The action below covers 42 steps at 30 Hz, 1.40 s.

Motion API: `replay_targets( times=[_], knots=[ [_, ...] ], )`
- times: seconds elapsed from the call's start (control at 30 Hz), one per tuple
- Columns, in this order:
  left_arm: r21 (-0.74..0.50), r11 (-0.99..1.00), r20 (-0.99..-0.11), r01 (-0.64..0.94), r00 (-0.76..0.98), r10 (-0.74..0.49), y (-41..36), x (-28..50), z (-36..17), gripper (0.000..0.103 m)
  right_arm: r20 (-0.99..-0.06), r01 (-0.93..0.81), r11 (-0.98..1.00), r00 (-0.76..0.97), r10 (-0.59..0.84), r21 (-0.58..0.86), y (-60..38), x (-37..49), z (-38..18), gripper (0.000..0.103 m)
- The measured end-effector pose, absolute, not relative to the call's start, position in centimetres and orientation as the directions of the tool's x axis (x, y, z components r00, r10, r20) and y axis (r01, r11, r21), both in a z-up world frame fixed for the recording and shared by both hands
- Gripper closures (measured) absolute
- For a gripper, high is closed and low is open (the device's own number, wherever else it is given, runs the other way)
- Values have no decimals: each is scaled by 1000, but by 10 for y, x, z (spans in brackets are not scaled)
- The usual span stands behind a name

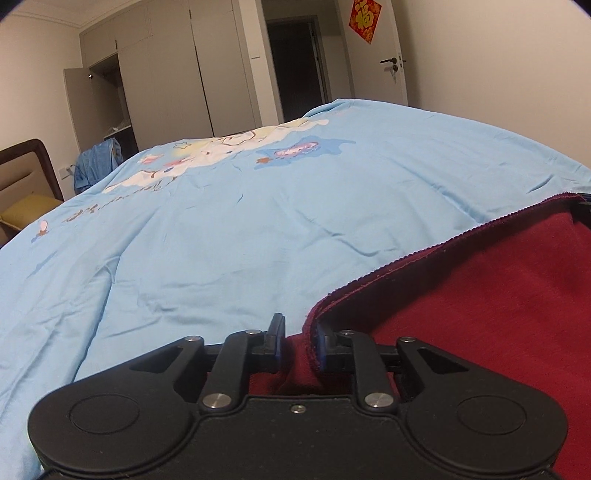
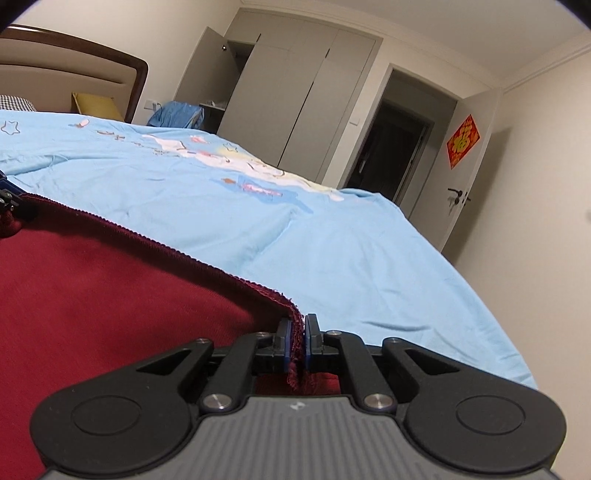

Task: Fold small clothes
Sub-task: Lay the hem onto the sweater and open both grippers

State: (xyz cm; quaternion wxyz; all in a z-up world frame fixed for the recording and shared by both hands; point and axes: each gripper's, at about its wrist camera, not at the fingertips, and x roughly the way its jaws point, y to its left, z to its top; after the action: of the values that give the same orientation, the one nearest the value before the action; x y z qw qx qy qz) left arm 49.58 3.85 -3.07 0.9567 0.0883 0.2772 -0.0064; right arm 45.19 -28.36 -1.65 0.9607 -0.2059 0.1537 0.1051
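Left wrist view: left gripper [image 1: 298, 345] clamped on one corner of the red cloth [image 1: 480, 295], fabric bunched between the blue pads; the hemmed edge runs up and right to the frame edge, where a dark bit of the other gripper [image 1: 583, 201] shows. Cloth is held just above the blue bedspread [image 1: 221, 240] and stretched taut between the two grippers. Right wrist view: right gripper [image 2: 297, 343] closed tight on the opposite corner, frayed hem pinched between the pads; the cloth [image 2: 110, 295] fills the lower left, its edge rising to the left gripper [image 2: 7, 195] at the frame edge. Only this view shows the full headboard [image 2: 74, 62] and a checkered pillow [image 2: 14, 103]. Both views: cartoon print on the bedspread, grey wardrobe [image 1: 166, 74] with one door open, blue clothes [image 1: 98, 162] heaped beside the bed, dark doorway [image 1: 295, 62], white door [image 1: 373, 55] bearing a red diamond decoration [image 1: 365, 16].
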Motion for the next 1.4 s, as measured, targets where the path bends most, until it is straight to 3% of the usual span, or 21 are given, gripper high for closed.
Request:
replay_targets(
  times=[0.1, 0.17, 0.2, 0.23, 0.3, 0.43, 0.5, 0.67, 0.87, 1.13, 1.27, 1.4],
  knots=[
    [156, 987, -536, 49, 843, 43, 39, 495, -33, 73, -348, -261, 897, 928, 132, -356, -284, 453, -22, 89],
    [154, 987, -537, 41, 842, 49, 40, 495, -35, 67, -353, -254, 899, 928, 122, -356, -285, 454, -25, 71],
    [155, 987, -536, 32, 842, 57, 40, 494, -36, 60, -352, -247, 902, 929, 116, -355, -287, 455, -26, 53],
    [155, 988, -535, 20, 842, 67, 40, 494, -36, 54, -350, -242, 904, 930, 112, -353, -288, 455, -27, 43],
    [148, 989, -533, -15, 841, 93, 44, 494, -37, 22, -346, -237, 907, 932, 111, -347, -289, 454, -28, 34],
    [132, 991, -507, -27, 857, 91, 47, 488, -31, 8, -316, -234, 918, 940, 129, -321, -296, 447, -23, 7],
    [157, 987, -475, -37, 873, 108, 44, 481, -26, 1, -279, -227, 925, 950, 141, -305, -301, 439, -17, 0],
    [218, 973, -384, -77, 910, 158, 37, 456, -8, 1, -250, -243, 914, 954, 165, -324, -307, 420, -6, 0],
    [149, 988, -341, -38, 936, 88, 39, 424, 8, 1, -290, -351, 867, 922, 255, -353, -306, 397, -6, 0],
    [99, 921, -475, 376, 831, -288, 6, 418, -15, 1, -399, -482, 792, 855, 332, -374, -297, 398, -24, 0],
    [47, 872, -549, 487, 742, -385, 0, 430, -28, 1, -409, -494, 804, 843, 349, -332, -300, 410, -23, 0],
    [-24, 875, -591, 484, 699, -403, 8, 451, -35, 1, -421, -494, 816, 837, 351, -302, -303, 427, -23, 0]
  ],
)
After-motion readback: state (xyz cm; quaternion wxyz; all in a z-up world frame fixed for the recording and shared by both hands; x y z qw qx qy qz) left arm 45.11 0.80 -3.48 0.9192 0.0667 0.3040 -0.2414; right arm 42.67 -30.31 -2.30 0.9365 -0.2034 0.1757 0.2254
